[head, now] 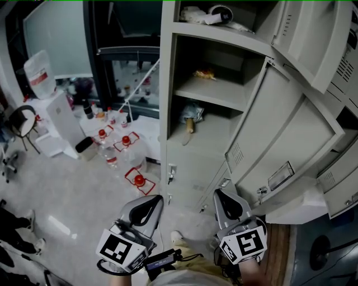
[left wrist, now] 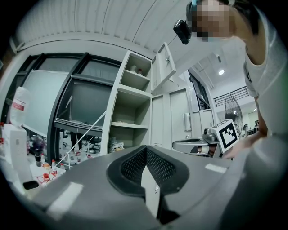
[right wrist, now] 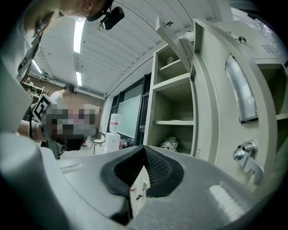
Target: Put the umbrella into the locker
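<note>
Locker and both claws, seen from above. We are seeing the umbrella lying folded on the bottom of the middle open compartment, beneath the shelf. Shadow is covering most of it, so we are making out only a patterned bundle and a pale handle end pointing toward the opening. A small yellow item is sitting on the shelf, too small for us to identify. The frame's upper edge is cutting off the white things in the top compartment.

The left claw and the right claw are pointing level at the locker's foot, well apart from the umbrella. Each is keeping its jaws pressed together with nothing between them.

The door is standing open to the right, its lower near corner lying close to the right claw's tip. Red-capped bottles are crowding the floor left of the locker, and a bare strip is separating them from the left claw.
</note>
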A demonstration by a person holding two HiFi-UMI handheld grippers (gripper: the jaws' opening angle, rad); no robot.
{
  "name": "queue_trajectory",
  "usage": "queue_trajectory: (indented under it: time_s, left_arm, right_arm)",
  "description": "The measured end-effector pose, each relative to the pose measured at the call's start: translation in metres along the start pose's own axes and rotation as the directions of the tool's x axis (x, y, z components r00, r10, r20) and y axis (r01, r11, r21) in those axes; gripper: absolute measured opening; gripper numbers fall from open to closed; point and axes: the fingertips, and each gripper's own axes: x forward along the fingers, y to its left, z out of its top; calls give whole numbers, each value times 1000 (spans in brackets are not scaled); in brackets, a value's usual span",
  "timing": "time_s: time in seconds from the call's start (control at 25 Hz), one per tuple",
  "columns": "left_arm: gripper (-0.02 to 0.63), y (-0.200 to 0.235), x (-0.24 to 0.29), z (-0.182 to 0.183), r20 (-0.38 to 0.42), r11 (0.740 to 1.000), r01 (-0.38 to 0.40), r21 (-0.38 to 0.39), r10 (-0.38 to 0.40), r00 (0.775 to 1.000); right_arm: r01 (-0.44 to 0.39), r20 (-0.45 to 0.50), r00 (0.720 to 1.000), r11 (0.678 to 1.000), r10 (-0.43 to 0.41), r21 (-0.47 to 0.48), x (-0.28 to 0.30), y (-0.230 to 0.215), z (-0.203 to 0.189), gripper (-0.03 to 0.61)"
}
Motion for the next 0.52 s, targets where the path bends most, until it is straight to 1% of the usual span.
queue_trajectory:
  time_s: [0.08, 0.2, 0.36, 0.52]
  left_arm:
    - [15, -1, 0, 3, 10, 1000, 2, -11, -2, 1000]
    - [15, -5, 1, 11, 47, 1000, 11, -28, -10, 999]
    - [15, -1, -1, 8, 23, 1000, -10, -16, 10, 1000]
    - [15, 1, -4, 3, 15, 999, -15, -34, 15, 1000]
  right_arm:
    - [0, -2, 1000, 1000, 0, -5, 0, 1, 0, 0]
    - [1, -4, 1000, 1000, -1, -11, -1, 0, -1, 0]
    - [-5, 1, 1000, 1000, 5, -8, 1, 0, 0, 0]
    - [-6, 13, 1000, 1000, 6, -4, 5, 1, 4, 0]
